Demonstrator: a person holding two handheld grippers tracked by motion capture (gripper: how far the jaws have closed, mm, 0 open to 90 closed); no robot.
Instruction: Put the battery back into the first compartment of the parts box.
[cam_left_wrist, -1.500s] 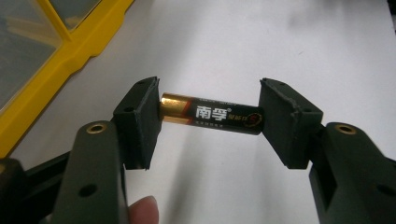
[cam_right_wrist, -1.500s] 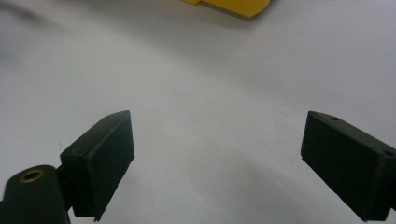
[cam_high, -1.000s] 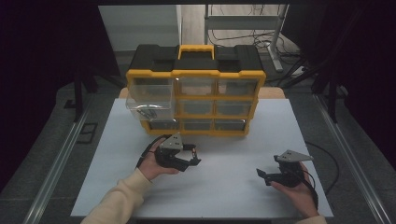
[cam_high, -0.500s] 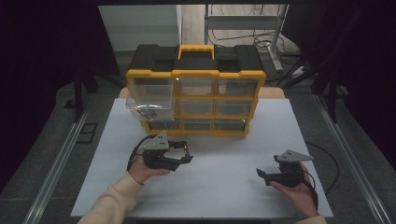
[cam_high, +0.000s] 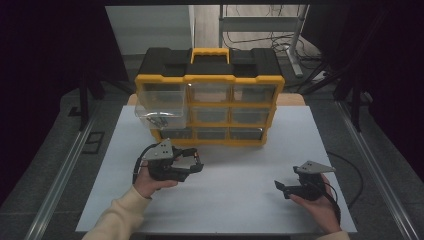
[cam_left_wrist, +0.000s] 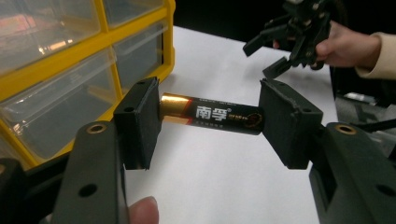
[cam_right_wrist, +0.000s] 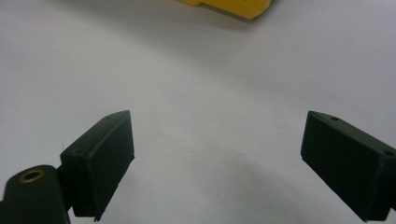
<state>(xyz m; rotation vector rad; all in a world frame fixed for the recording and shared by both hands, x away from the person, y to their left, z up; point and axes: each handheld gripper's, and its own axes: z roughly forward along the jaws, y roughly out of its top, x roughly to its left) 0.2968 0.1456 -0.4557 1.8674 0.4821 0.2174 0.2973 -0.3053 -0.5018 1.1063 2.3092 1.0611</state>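
Yellow-framed, with clear plastic drawers, the organiser (cam_high: 210, 97) stands at the far side of the white table (cam_high: 235, 205) in the high view. Its upper-left drawer (cam_high: 160, 107) is pulled out, probably to receive the object in hand. The left gripper (cam_high: 192, 162) is held off the table just in front of the organiser, near that drawer. The right gripper (cam_high: 281, 187) rests low at the table's near right, well apart, leaving the approach free.

Left gripper view: a black-and-gold battery (cam_left_wrist: 212, 113) spans the gap between the two pads, clamped end to end and lying level, so that its whole length stays exposed. The organiser's clear drawers (cam_left_wrist: 70, 100) lie just beside it. The person's other hand (cam_left_wrist: 343, 44) holds the right gripper (cam_left_wrist: 268, 58) farther off.

Right gripper view: the two pads (cam_right_wrist: 100, 161) stand wide apart above bare white table with nothing between them. A yellow corner (cam_right_wrist: 233, 7) of the organiser shows at the top edge.
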